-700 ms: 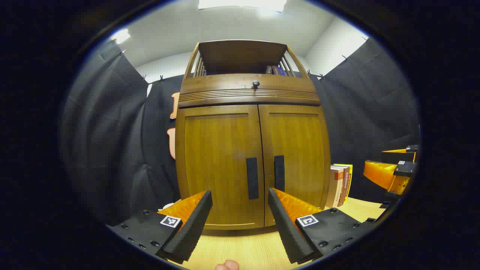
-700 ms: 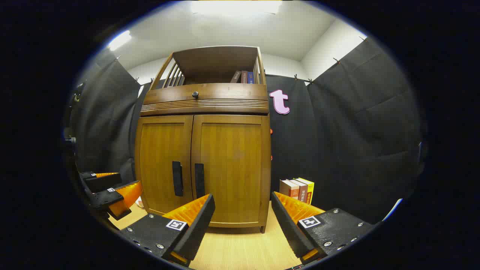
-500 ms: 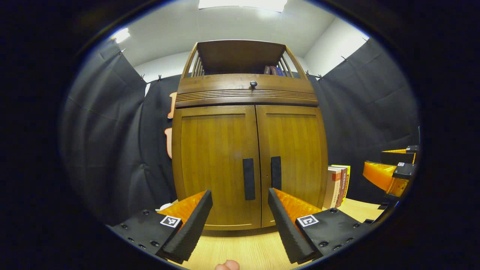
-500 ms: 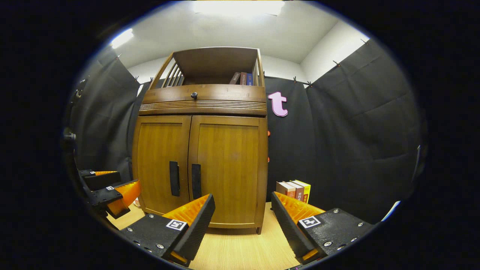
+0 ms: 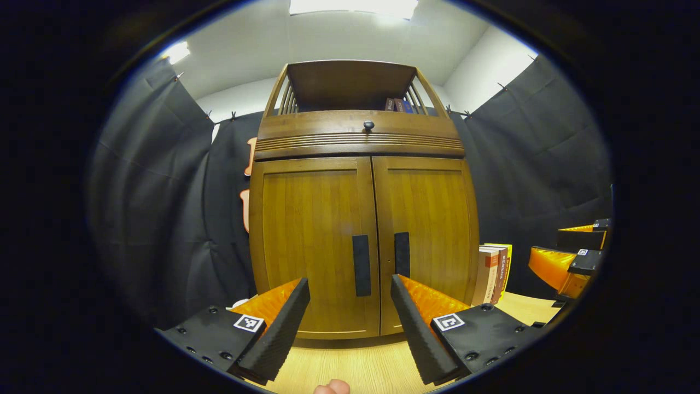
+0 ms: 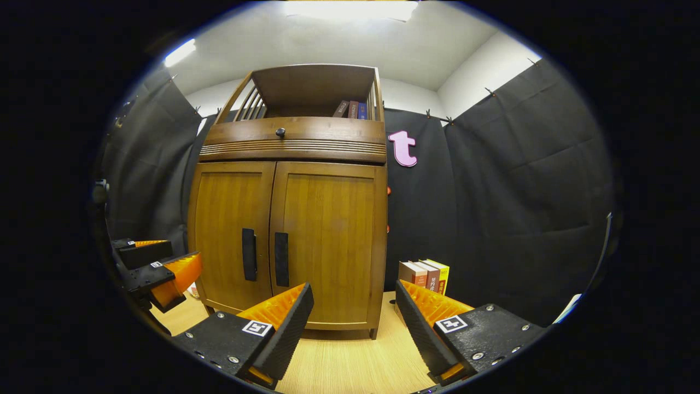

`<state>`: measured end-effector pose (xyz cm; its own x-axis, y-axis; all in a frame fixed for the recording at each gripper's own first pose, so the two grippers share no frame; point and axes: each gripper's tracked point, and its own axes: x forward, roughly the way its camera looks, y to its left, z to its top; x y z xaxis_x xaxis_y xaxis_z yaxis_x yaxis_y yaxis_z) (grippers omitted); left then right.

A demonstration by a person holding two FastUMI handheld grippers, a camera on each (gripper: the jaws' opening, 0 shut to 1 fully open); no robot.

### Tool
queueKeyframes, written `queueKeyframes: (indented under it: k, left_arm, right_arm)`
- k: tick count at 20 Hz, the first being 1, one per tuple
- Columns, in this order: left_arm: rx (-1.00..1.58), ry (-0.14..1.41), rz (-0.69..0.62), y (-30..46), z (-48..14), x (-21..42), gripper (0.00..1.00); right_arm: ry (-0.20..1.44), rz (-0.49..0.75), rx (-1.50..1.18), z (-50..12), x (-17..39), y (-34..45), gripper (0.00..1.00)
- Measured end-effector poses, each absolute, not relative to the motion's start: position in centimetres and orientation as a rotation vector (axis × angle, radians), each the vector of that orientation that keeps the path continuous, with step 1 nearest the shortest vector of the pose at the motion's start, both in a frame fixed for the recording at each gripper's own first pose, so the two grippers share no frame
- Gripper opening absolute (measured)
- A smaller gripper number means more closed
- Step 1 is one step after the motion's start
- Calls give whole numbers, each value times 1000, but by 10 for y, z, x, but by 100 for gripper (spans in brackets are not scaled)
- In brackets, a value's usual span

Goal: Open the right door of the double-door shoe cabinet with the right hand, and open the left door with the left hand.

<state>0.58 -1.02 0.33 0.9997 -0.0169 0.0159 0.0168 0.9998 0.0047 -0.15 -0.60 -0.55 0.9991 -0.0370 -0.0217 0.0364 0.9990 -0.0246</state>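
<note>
Orange jaws agape before cabinet (image 5: 363,219)

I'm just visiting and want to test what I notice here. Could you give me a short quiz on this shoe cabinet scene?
1. True or false: both doors of the shoe cabinet are shut.
2. What stands on the table right of the cabinet: A) a vase, B) books, C) a shoe?
3. Fill in: the left tool and right tool both have their fingers spread ____.

Key: 1 true; 2 B; 3 open, neither touching a door handle.
</note>
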Motion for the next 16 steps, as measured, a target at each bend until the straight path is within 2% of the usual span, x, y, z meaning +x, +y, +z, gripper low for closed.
queueKeyframes:
  k: [1, 4, 5, 6, 16]
  left_arm:
    - [1, -14, -19, -10, 4, 7, 94]
    - [-4, -3, -20, -11, 0, 9, 94]
    - [-7, -1, -20, -10, -1, 9, 94]
    - [-10, 1, -20, -8, -2, 10, 96]
    - [-15, 1, -3, -4, -1, 10, 94]
  right_arm:
    - [24, -38, -22, -6, -1, -7, 93]
    - [24, -44, -21, -4, -1, -7, 93]
    - [24, -44, -22, -3, -1, -7, 98]
    - [23, -46, -22, -2, -2, -7, 93]
    - [37, -38, -22, -1, -1, -3, 93]
